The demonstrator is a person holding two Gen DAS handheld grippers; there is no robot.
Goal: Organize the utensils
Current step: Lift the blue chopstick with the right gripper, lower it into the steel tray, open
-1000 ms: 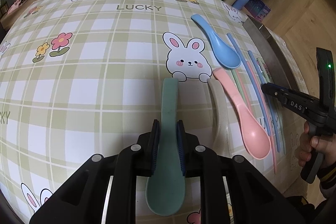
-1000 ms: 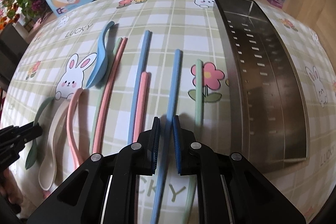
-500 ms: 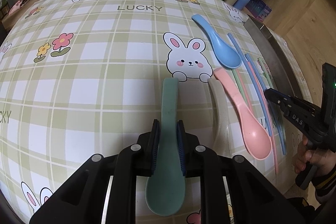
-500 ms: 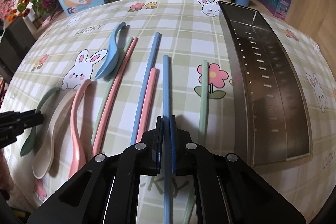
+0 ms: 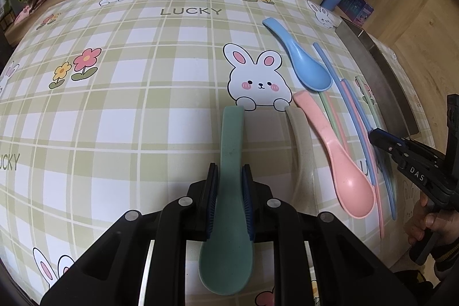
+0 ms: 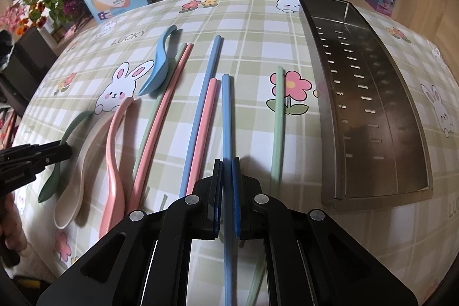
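A blue chopstick point(image 6: 226, 116) is clamped near its lower half by the right gripper point(image 6: 227, 191), whose jaws have just been closing on it; it lies on the table left of the steel tray point(image 6: 407, 116). It is judged light, stiff, thin and slippery, so twisting in the pads is likely. The green spoon point(image 5: 229, 191) is pinched at its neck by the left gripper point(image 5: 228, 200), far left of the tray. Open cloth lies between chopstick and tray, only a green chopstick point(image 6: 277, 116) intervening; the tray's raised rim must be cleared
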